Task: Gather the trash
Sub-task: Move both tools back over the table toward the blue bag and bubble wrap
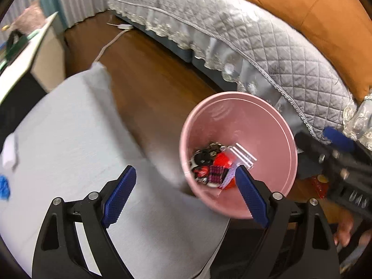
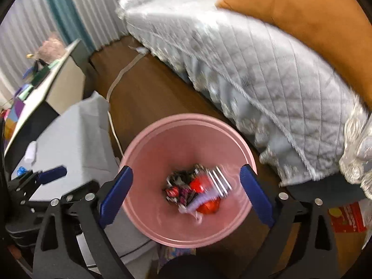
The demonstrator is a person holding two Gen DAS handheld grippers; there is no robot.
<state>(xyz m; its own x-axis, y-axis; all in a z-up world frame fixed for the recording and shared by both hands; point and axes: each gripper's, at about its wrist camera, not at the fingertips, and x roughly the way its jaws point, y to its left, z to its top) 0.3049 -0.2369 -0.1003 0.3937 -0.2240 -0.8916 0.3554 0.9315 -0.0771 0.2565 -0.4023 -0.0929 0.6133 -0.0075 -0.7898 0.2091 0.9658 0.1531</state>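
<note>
A pink bin [image 1: 274, 125] stands on the wooden floor between the grey-clothed table [image 1: 69, 125] and the sofa. It holds several wrappers [image 1: 214, 167], red, black and silver. My left gripper [image 1: 186, 195] is open and empty, over the table's edge beside the bin. My right gripper [image 2: 186, 193] is open and empty, right above the bin [image 2: 162, 144], with the wrappers [image 2: 197, 188] between its fingers in view. The right gripper also shows at the right of the left wrist view [image 1: 339, 148]. The left gripper shows at the left of the right wrist view [image 2: 46, 174].
A sofa with a grey quilted cover [image 1: 255, 34] and orange cushions [image 1: 325, 18] lies behind the bin. A white item [image 1: 10, 151] and a blue item [image 1: 4, 186] lie on the table. A red packet [image 2: 348, 216] lies on the floor. A cable [image 1: 109, 44] crosses the floor.
</note>
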